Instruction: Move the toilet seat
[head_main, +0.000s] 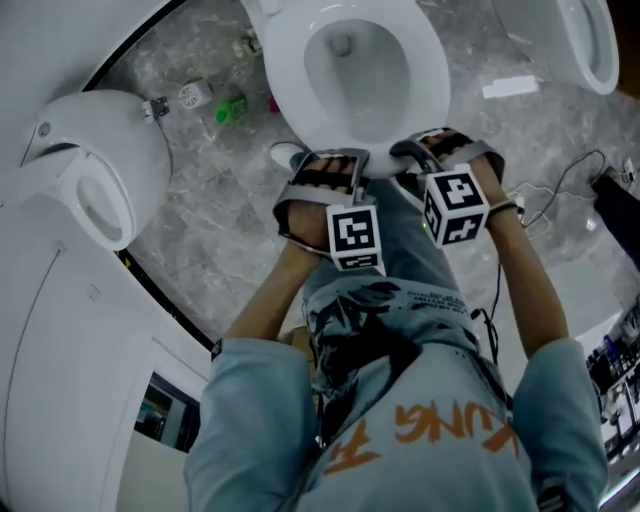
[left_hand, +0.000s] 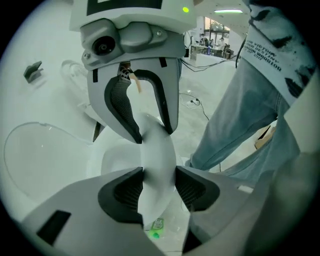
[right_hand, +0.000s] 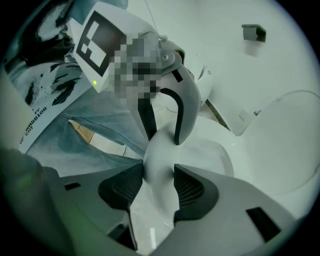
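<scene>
Left tool and right tool, side by side, grip the toilet seat at its near rim

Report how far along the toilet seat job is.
Done: the approach; the left gripper and right gripper sit at the front edge of the toilet seat. In hand: both sets of jaws are clamped on that edge, side by side. Left: the move itself; the seat lies flat, not yet lifted or shifted.
</scene>
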